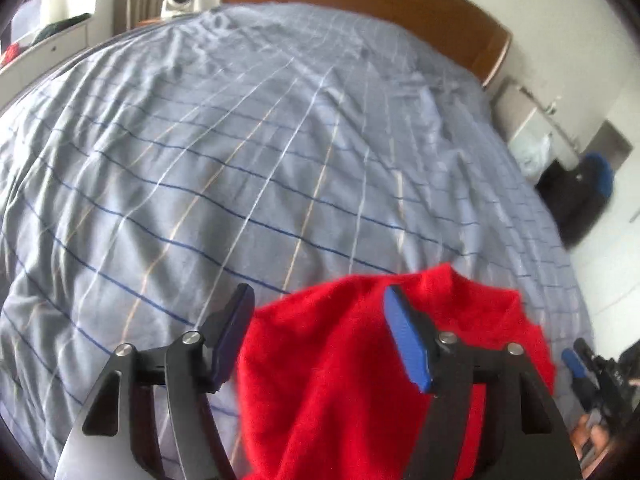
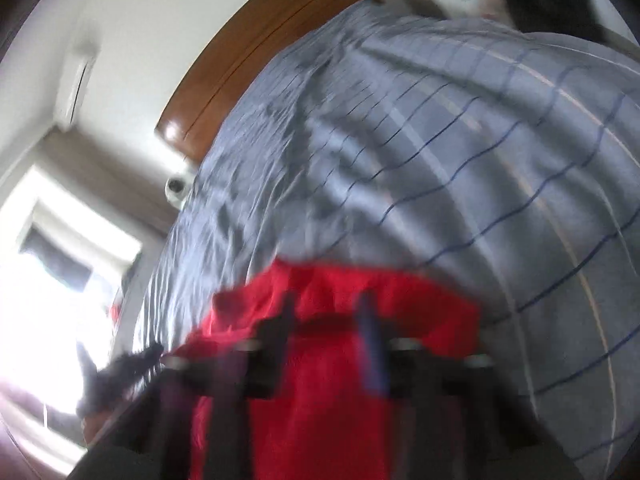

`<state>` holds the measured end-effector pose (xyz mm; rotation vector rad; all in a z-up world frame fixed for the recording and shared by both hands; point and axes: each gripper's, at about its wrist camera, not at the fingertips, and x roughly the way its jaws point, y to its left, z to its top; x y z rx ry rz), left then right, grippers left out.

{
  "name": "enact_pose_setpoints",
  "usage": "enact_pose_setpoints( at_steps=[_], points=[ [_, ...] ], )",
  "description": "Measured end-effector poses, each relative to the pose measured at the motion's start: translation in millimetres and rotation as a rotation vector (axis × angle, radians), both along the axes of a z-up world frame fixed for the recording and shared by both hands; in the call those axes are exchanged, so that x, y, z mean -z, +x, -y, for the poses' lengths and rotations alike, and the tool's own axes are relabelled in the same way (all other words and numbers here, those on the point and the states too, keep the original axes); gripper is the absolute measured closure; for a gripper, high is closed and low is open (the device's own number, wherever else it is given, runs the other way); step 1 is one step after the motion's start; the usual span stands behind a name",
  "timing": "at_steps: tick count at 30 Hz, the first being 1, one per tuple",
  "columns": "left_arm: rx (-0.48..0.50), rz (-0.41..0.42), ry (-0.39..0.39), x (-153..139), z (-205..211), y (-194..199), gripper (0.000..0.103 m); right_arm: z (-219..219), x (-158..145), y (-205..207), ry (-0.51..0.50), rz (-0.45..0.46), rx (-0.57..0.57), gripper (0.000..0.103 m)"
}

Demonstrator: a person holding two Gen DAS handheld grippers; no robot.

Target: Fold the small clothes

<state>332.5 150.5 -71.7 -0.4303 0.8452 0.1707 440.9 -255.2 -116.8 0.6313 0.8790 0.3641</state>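
Over the bed (image 1: 240, 140), both tools tilted down: L tool (image 1: 318, 334) open, R tool (image 2: 328, 340) part-open, red garment (image 1: 340, 380) between, unpinched

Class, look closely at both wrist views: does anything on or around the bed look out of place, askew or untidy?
The red garment sits bunched near the bed's edge, not laid flat. The blue checked cover is rumpled with creases. The left gripper stands open over the garment; the right wrist view is too blurred to judge the right gripper.

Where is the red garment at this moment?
The red garment lies at the near edge of the bed's striped cover, low in both wrist views, between the open left tongs.
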Motion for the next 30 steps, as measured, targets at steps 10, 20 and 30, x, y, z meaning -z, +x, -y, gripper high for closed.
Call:
enact_pose_setpoints(
  at_steps=[10, 20, 30],
  points=[
    [0.298, -0.133, 0.261, 46.7, 74.3, -79.4, 0.017, -51.3, -3.8, -91.4, -0.238, 0.04, -0.42, 0.051],
    [0.146, -0.073, 0.183, 33.2, 71.2, -231.3, 0.011, 2.1, -10.3, -226.0, -0.48, 0.148, -0.24, 0.044],
    [0.116, -0.047, 0.26, 58.4, 96.8, -238.2, 0.009, 18.0, 2.2, -293.3, -0.575, 0.219, -0.139, 0.039]
  ],
)
